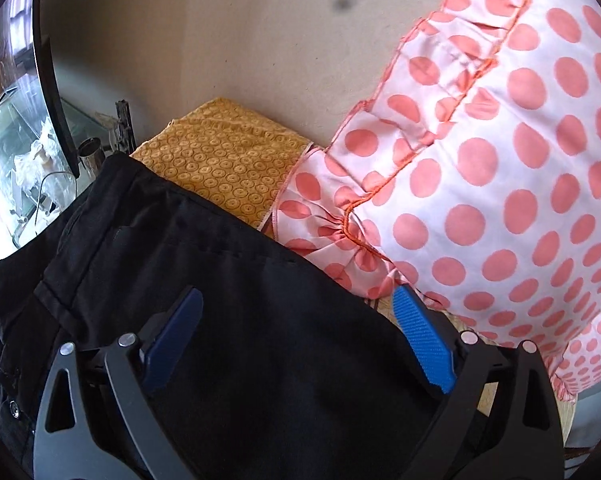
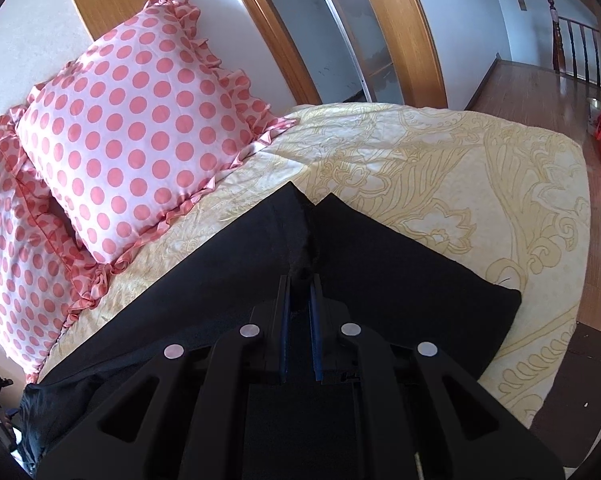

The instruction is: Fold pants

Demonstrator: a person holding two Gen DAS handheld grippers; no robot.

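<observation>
The black pants (image 1: pixel 236 304) lie on the bed, waistband end toward the left of the left wrist view. My left gripper (image 1: pixel 296 308) is open, its blue pads (image 1: pixel 420 336) spread wide just above the pants fabric, holding nothing. In the right wrist view the pants (image 2: pixel 400 272) stretch across the cream bedspread. My right gripper (image 2: pixel 300 280) is shut on a pinched ridge of the pants fabric near the leg ends, lifting it into a fold.
Pink polka-dot pillows (image 1: pixel 500 168) (image 2: pixel 140 128) lie beside the pants. An orange patterned cloth (image 1: pixel 228 160) sits behind them. The cream floral bedspread (image 2: pixel 440 168) extends right to the bed edge, with wooden floor (image 2: pixel 540 88) beyond. A glass table (image 1: pixel 32 168) stands at left.
</observation>
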